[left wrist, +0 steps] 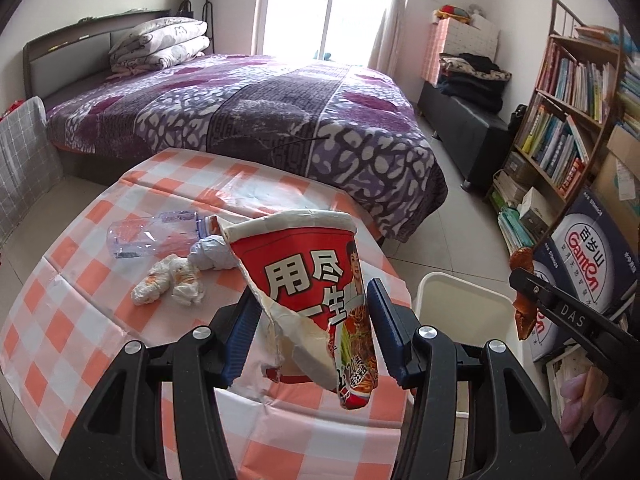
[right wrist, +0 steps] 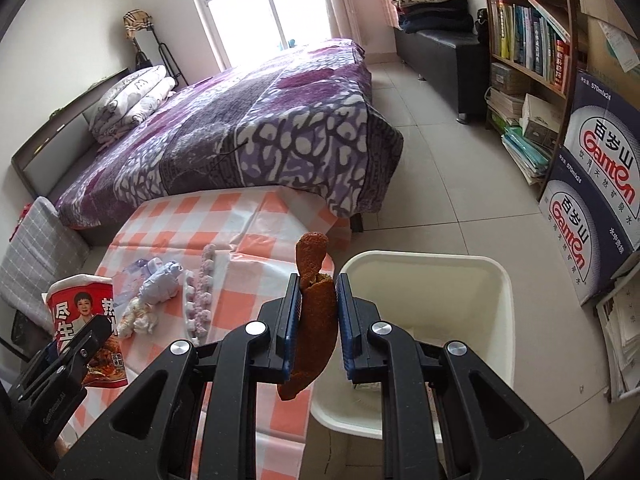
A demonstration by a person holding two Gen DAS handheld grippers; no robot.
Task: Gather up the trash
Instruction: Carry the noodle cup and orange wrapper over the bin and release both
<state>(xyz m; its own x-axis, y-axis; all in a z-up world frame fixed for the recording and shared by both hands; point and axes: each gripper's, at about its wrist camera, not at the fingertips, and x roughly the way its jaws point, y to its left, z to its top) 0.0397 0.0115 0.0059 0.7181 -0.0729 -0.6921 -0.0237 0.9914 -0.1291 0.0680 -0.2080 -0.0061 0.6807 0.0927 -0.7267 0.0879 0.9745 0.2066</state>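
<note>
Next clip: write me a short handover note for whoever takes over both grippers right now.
Left gripper: shut on the torn noodle cup, held above the table.
Right gripper: shut on the brown peel, beside the white bin, not yet dropped.
Left on the table: plastic bottle, crumpled tissues, white wrapper, pink strip.
</note>
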